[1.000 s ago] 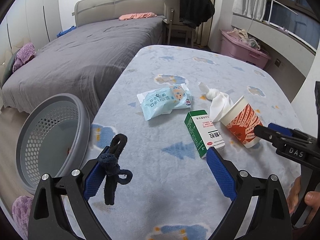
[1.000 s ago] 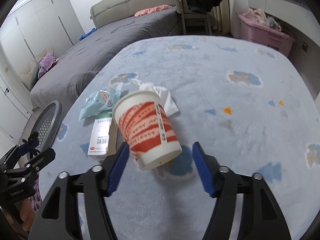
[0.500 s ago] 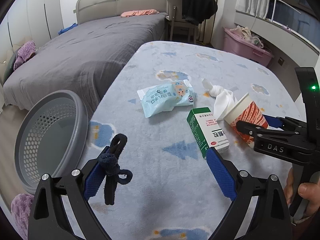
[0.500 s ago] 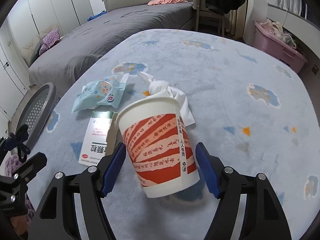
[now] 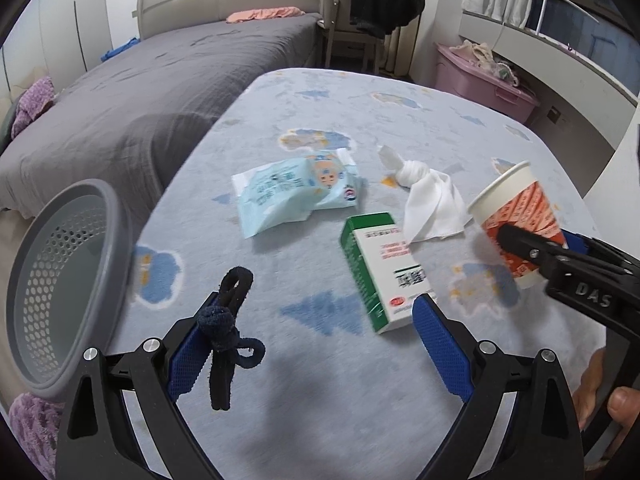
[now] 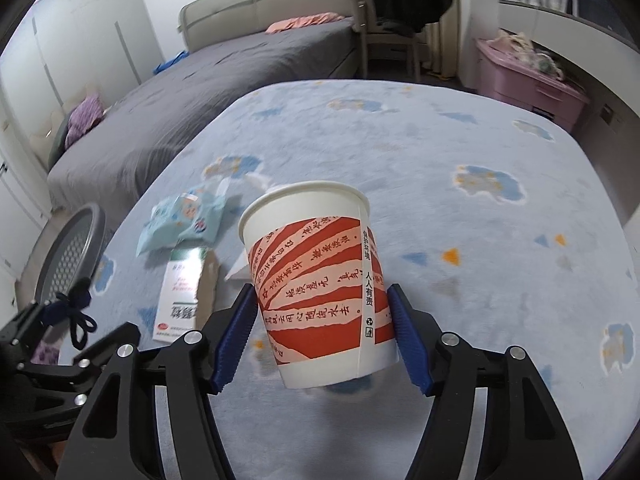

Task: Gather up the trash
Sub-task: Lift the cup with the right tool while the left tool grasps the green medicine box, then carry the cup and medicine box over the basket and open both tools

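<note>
My right gripper [image 6: 322, 340] is shut on a red-and-white paper cup [image 6: 316, 288] and holds it lifted off the blue rug-covered table; the cup also shows in the left wrist view [image 5: 516, 216]. My left gripper [image 5: 316, 340] is open and empty, with a black hair tie [image 5: 228, 332] hanging on its left finger. On the table lie a green-and-white box [image 5: 380, 268], a light-blue wrapper [image 5: 292, 188] and a crumpled white tissue [image 5: 428, 196]. A grey perforated basket [image 5: 60, 288] stands off the table's left edge.
A grey bed [image 5: 160, 76] lies behind the table on the left. A chair with a dark jacket [image 5: 376, 4] and a pink storage bin [image 5: 480, 76] stand at the back right. The table's edge [image 5: 192, 152] runs along the left.
My right gripper has closed on the paper cup and lifted it off the table. The left gripper has stayed wide open and shifted slightly.
</note>
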A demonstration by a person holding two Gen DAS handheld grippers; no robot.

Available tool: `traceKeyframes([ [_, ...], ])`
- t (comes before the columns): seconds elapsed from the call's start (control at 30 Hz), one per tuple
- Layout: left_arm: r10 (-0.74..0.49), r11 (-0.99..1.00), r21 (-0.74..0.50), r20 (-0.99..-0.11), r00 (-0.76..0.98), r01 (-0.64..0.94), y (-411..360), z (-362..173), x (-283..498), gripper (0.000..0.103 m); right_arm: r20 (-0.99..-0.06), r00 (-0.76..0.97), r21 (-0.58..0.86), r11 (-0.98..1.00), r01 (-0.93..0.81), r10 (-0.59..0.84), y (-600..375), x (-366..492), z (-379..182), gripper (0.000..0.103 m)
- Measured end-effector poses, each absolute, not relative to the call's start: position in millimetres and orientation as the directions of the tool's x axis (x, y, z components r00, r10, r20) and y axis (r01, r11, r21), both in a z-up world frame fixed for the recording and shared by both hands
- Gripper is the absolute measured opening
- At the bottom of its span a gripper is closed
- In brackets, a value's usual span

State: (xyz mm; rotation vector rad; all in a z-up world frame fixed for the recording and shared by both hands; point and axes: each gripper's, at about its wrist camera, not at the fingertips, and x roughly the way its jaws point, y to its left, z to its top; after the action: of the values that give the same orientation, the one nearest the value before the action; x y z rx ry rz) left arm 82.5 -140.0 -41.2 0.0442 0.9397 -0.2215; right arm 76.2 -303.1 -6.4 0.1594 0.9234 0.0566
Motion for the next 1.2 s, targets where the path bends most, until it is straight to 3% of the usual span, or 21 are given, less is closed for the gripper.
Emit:
traceKeyframes([
  [0.5,-0.178,0.971,-0.063,-0.838,0.516,0.232,-189.4,-68.3,114.1,0.089,-0.766,0.633,0.243,0.962,0.126,0.111,-349.1,66.2,5.9,0.064],
  [0.63,-0.178,0.969,-0.067,-0.857,0.483,0.238,-191.4,-77.5,117.0,0.059,-0.758,0.641,0.251,0.961,0.118,0.120,-348.5,65.3,9.8,0.064],
  [0.7,-0.182,0.967,-0.066,-0.854,0.488,0.245,-189.2,-75.7,114.6,0.049,-0.754,0.645,0.249,0.962,0.110,0.122,-346.3,64.5,12.0,0.064],
  [1.2,-0.168,0.978,-0.056,-0.785,0.597,0.202,-124.8,-25.0,79.0,0.048,-0.734,0.665,0.240,0.969,0.063,0.138,-310.3,48.3,19.9,0.064],
])
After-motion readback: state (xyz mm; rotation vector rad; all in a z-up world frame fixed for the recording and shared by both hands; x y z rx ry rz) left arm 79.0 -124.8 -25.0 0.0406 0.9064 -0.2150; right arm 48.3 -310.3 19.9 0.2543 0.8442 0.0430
